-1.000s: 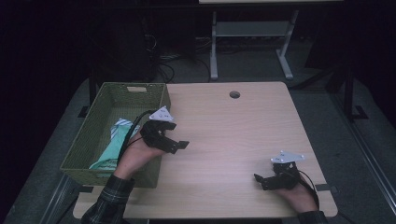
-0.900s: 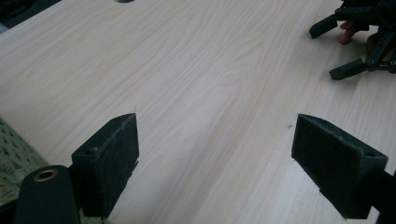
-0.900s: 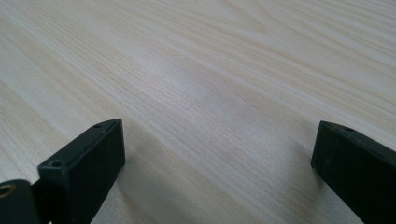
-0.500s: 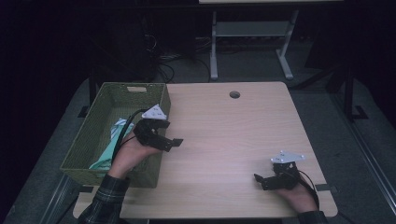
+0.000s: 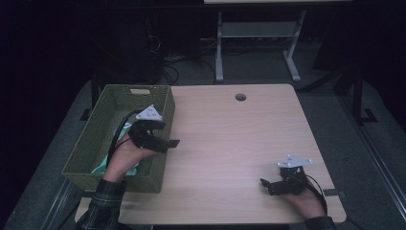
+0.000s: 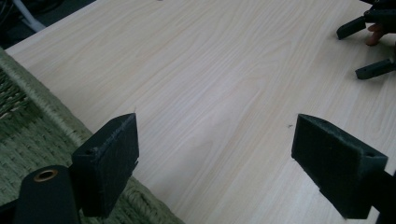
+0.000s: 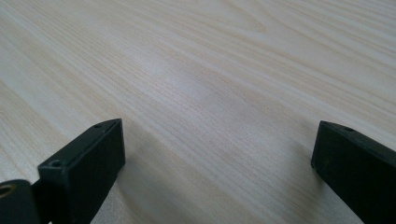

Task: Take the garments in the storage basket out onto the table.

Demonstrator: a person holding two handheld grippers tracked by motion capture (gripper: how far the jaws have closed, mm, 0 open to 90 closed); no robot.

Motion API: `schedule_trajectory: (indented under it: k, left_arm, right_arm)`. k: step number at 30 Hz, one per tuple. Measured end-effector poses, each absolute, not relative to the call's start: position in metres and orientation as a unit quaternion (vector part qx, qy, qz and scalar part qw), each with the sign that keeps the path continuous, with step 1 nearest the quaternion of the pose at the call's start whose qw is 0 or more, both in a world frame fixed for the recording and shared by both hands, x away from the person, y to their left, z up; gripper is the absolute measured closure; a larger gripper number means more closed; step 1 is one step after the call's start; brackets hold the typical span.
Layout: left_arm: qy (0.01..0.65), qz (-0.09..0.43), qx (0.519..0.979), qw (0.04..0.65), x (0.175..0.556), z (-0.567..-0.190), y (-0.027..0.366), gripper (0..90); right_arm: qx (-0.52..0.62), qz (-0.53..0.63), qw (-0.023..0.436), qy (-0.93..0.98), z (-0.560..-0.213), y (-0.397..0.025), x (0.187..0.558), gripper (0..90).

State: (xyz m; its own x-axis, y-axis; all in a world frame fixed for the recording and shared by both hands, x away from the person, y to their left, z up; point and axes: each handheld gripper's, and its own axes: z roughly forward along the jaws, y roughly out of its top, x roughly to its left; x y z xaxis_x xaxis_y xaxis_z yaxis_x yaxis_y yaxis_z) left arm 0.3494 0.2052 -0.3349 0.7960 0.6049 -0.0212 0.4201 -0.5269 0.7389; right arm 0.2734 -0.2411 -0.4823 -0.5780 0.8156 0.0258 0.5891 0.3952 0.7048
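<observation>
Work in hand: taking the cloth (image 5: 111, 161) out of the basket (image 5: 106, 114), as judged from where the left hand is.
Cloth: pale green-white, lying on the basket floor toward its near end, partly hidden under the left hand and forearm; long axis cannot be told.
Left gripper (image 5: 168, 143): above the basket's right wall, tips pointing right, out over the table (image 5: 230, 143). Jaws spread wide, nothing between them; its own view looks across bare wood with the woven rim at lower left.
Right gripper (image 5: 266, 185): low over the table's near right corner, well apart from the basket. Jaws spread wide, empty.
Key relation: cloth lies behind and below the left jaws, on the wrist side; they face away from it.
Nearer hand: left, clearly.
Next move, by judgement: left gripper must turn back and dip into the basket.
</observation>
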Motion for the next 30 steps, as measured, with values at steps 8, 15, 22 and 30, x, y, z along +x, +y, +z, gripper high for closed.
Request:
schedule_trajectory:
  k: [8, 15, 22, 30]
  left_arm:
    - [0.304, 0.125, 0.861, 0.388, 0.351, -0.334, 0.216, 14.7]
    - [0.311, 0.132, 0.857, 0.389, 0.352, -0.332, 0.225, 14.7]
    - [0.319, 0.140, 0.855, 0.385, 0.352, -0.330, 0.236, 14.7]
    - [0.329, 0.147, 0.851, 0.383, 0.352, -0.330, 0.247, 14.8]
  right_arm:
    - [0.429, 0.345, 0.164, 0.819, -0.482, -0.241, 0.273, 2.3]
    - [0.429, 0.345, 0.164, 0.819, -0.482, -0.241, 0.273, 2.4]
    - [0.429, 0.344, 0.164, 0.819, -0.482, -0.241, 0.273, 2.4]
    - [0.429, 0.345, 0.164, 0.819, -0.482, -0.241, 0.273, 2.3]
